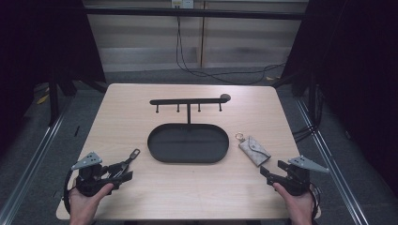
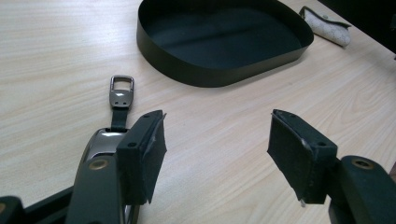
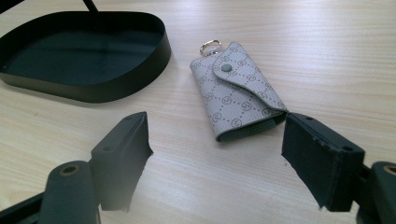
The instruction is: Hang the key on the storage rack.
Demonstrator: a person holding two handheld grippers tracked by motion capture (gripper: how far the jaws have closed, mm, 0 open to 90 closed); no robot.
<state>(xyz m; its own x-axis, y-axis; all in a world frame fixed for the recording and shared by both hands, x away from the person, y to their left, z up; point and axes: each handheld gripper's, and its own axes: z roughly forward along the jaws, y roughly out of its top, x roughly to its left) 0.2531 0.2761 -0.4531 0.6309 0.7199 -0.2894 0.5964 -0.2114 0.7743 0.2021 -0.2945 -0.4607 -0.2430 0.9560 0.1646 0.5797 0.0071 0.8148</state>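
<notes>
**Inspector A:** State of the left gripper (image 1: 123, 172)?

**Inspector B:** Held low over the near left corner of the light wood-grain worktop (image 1: 141, 108). Its 2 fingers (image 2: 142, 151) stand released, with bare worktop between them. A black key fob with a chrome end and a metal strap loop (image 1: 133, 156) lies on the worktop just beside the left finger, outside the gap. In the left gripper view the finger overlaps it, so contact cannot be confirmed.

**Inspector A:** And the right gripper (image 1: 268, 171)?

**Inspector B:** Near right corner, also low. Its 2 fingers (image 3: 122, 154) are released and grasp nothing. A grey patterned leather key pouch with a snap flap and a small gold ring (image 3: 238, 91) lies flat on the worktop just ahead of them; its near corner sits very close to the right finger.

**Inspector A:** Remaining items?

**Inspector B:** 1 black oval metal tray (image 1: 155, 150) at the worktop centre, between the 2 items. A thin post rises from its far edge to a black crossbar with 4 small hooks (image 1: 187, 101). The pouch lies just right of the tray, apart from it.
</notes>
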